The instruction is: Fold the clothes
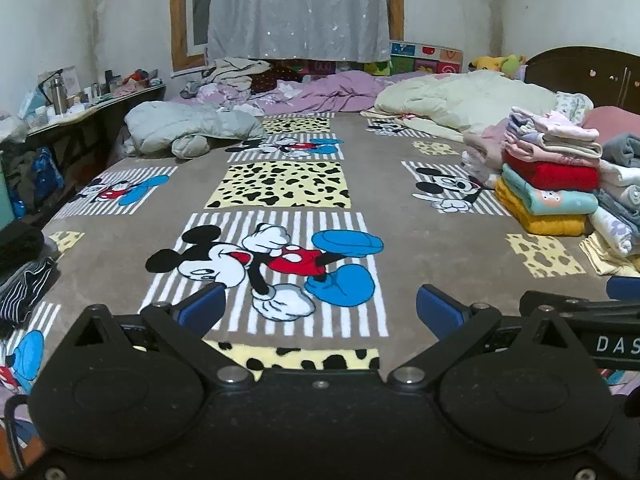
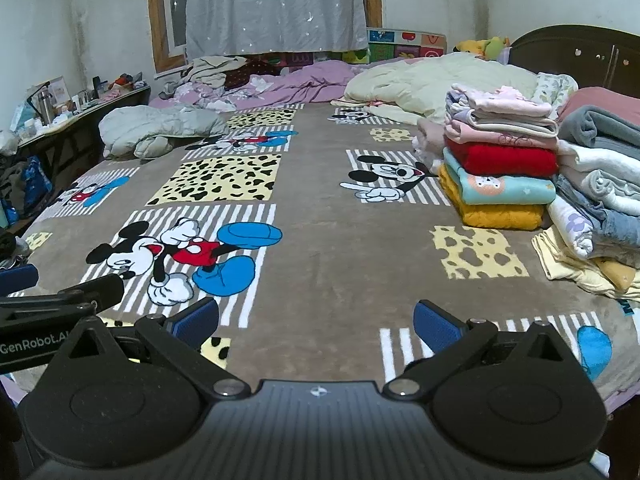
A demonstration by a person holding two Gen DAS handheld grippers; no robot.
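A bed (image 1: 400,240) spread with a cartoon-mouse blanket (image 1: 280,184) is seen below a curtained window (image 1: 298,8); folded clothes (image 2: 500,168) are stacked at its right (a cluttered tabletop (image 1: 80,108) stands left). Each hand-held gripper, left (image 1: 320,312) and right (image 2: 316,320), is held wide open, empty

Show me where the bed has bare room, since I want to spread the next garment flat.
The free patch is the blanket's middle, between the grey padded jacket on the left and the folded stack on the right. Both open grippers, left gripper and right gripper, hover over its near edge. The right side and far end under rumpled bedding are crowded.
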